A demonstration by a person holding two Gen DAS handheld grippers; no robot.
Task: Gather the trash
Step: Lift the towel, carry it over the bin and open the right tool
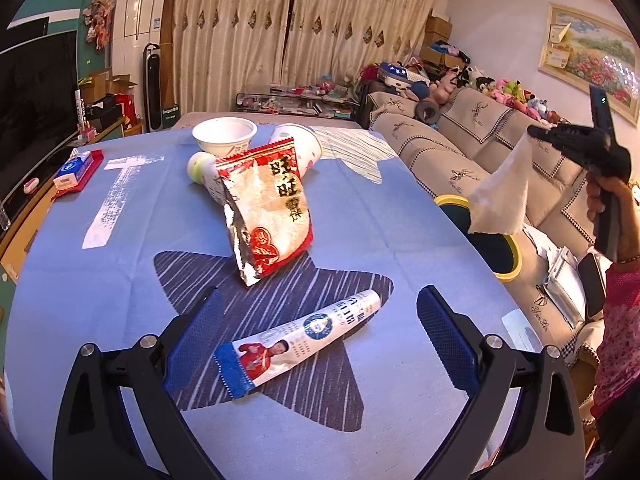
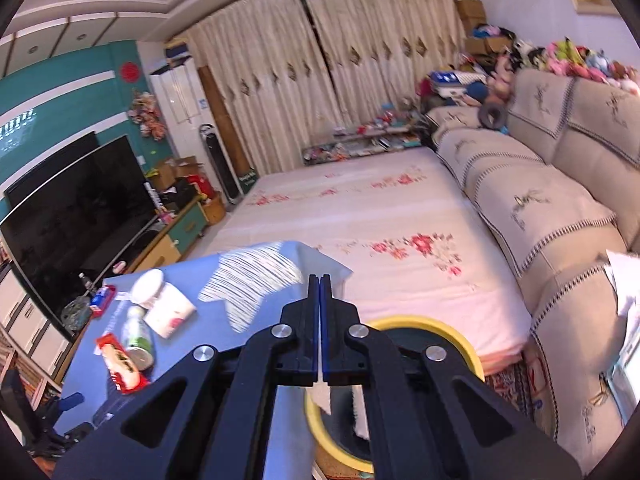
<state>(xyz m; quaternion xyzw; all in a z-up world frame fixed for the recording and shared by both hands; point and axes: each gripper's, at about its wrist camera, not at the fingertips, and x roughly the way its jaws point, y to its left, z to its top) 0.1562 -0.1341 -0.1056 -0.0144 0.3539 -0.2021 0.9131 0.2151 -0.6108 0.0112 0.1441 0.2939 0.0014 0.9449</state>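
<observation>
On the blue tablecloth (image 1: 120, 280) lie a red and white snack bag (image 1: 268, 208) and a printed tube wrapper (image 1: 304, 340). My left gripper (image 1: 320, 292) hovers open over the wrapper, one finger on each side, touching nothing. Behind the bag stand a white bowl cup (image 1: 224, 134), a tipped paper cup (image 1: 304, 144) and a small bottle (image 1: 200, 168). My right gripper (image 1: 534, 132) (image 2: 320, 280) is shut on a white tissue (image 1: 500, 200) (image 2: 322, 398), which hangs over the yellow-rimmed bin (image 1: 510, 276) (image 2: 420, 324) beside the table's right edge.
A red pack of tissues (image 1: 76, 170) lies at the table's left edge. A beige sofa (image 1: 480, 140) with papers and a phone (image 1: 592, 284) runs along the right. A floral-sheeted bed (image 2: 380, 232) is behind the table, a TV (image 1: 36, 92) on the left.
</observation>
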